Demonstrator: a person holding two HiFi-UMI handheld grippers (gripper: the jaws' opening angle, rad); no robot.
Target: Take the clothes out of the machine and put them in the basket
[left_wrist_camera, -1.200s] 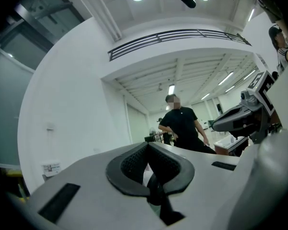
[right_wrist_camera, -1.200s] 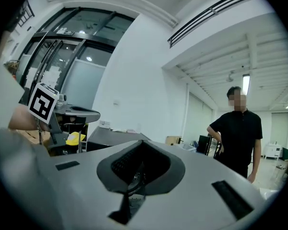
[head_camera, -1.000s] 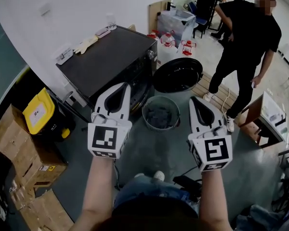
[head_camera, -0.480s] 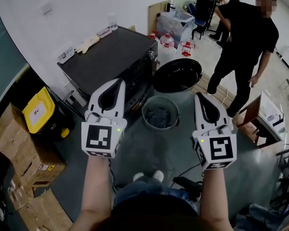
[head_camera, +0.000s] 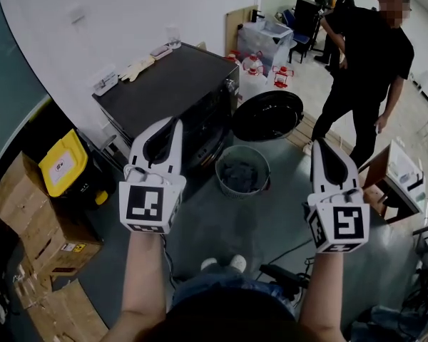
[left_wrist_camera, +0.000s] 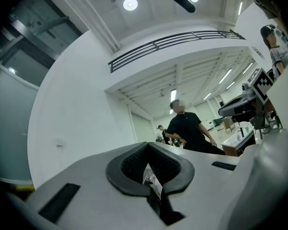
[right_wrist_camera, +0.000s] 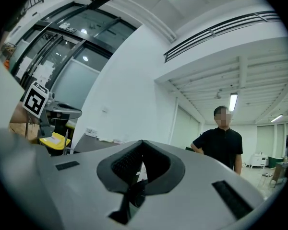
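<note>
Fingers pressed together, nothing pinched, on the left gripper (head_camera: pixel 175 122) and right gripper (head_camera: pixel 319 146) — both hover before the machine (head_camera: pixel 178 84); its door (head_camera: pixel 267 116) hangs open; grey clothes (head_camera: pixel 239 177) lie in the basket (head_camera: pixel 221 164) just before the machine — likely nearly done; drum unseen.

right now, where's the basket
In the head view, the basket sits on the floor near the middle, close to the front of the black machine and next to its open round door.

Open door (head_camera: pixel 267 116) just behind basket (head_camera: pixel 242 189), person (head_camera: pixel 367 63) nearby, bare floor (head_camera: pixel 221 226) in front
</note>
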